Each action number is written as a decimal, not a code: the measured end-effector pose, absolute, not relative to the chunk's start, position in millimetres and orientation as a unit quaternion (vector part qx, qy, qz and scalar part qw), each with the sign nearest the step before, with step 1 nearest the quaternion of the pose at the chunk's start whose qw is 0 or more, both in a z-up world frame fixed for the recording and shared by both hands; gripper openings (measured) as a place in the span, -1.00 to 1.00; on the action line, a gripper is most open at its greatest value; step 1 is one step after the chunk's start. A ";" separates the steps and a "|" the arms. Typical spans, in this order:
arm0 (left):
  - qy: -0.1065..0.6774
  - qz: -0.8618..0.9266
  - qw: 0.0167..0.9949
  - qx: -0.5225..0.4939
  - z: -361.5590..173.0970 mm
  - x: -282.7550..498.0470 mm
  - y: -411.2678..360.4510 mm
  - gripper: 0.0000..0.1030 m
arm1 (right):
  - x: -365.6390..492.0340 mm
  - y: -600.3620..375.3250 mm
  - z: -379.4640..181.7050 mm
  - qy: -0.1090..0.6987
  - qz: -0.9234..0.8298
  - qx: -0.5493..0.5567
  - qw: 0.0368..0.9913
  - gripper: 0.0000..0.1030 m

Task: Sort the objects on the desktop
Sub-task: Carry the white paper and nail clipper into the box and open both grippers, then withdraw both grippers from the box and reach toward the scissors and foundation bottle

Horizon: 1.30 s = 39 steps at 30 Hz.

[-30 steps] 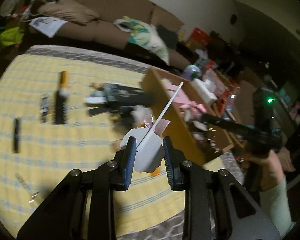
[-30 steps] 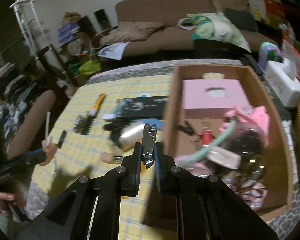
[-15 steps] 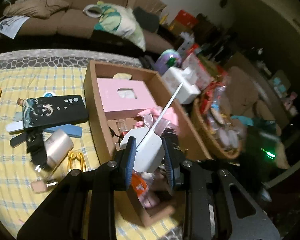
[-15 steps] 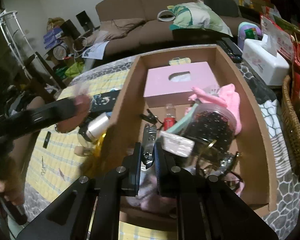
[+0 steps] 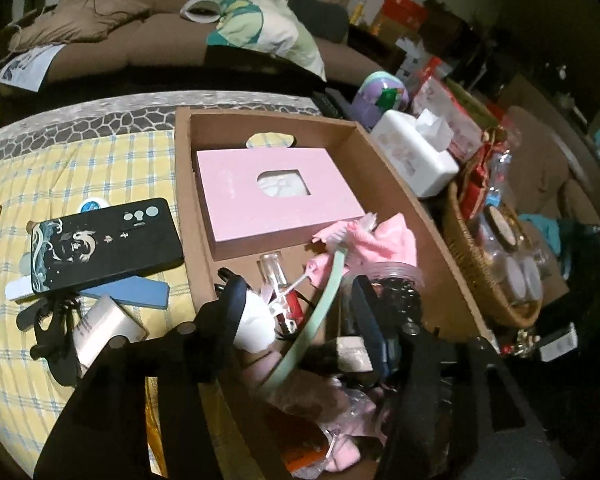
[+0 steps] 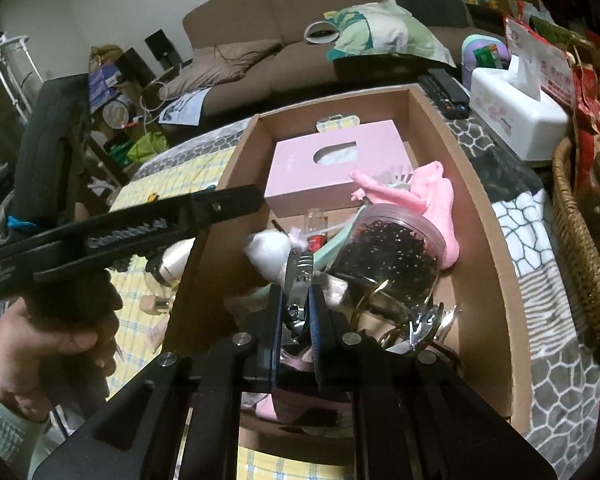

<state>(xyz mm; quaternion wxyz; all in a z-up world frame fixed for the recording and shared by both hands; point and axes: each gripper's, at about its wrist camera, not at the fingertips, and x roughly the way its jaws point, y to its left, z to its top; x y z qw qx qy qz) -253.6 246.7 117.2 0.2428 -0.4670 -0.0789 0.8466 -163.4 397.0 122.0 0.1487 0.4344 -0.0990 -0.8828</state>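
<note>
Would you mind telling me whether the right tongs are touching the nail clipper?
Touching. In the right wrist view the right tongs are closed on the metal nail clipper: both pads press against its sides, no gap shows, and its tip sticks out above the cardboard box.

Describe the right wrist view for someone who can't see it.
The right gripper holds metal nail clippers over a cluttered cardboard box. Inside lie a pink box, a pink cloth and a jar of dark bits.

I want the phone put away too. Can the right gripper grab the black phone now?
Probably not: the right gripper is shut on nail clippers over the cardboard box, while the black phone lies outside, past its wall.
</note>
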 end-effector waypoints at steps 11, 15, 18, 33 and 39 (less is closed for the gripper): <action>-0.046 0.865 0.214 -0.451 131.1 -193.3 162.6 0.07 | -178.1 362.4 110.3 -0.101 -0.876 0.436 0.180 -0.77; -0.023 0.864 0.187 -0.467 116.9 -167.2 118.6 0.06 | -190.1 351.4 98.1 -0.124 -0.868 0.446 0.181 -0.71; -0.013 0.863 0.171 -0.476 108.3 -152.8 91.7 0.07 | -193.3 351.3 95.8 -0.127 -0.867 0.454 0.161 -0.70; -0.055 0.870 0.070 -0.485 89.6 -106.7 -47.3 0.53 | -156.1 303.6 153.4 -0.083 -0.891 0.402 0.194 0.45; -0.083 0.861 0.020 -0.501 63.0 -101.9 -93.4 0.53 | -138.9 245.9 159.6 -0.039 -0.883 0.398 0.245 0.59</action>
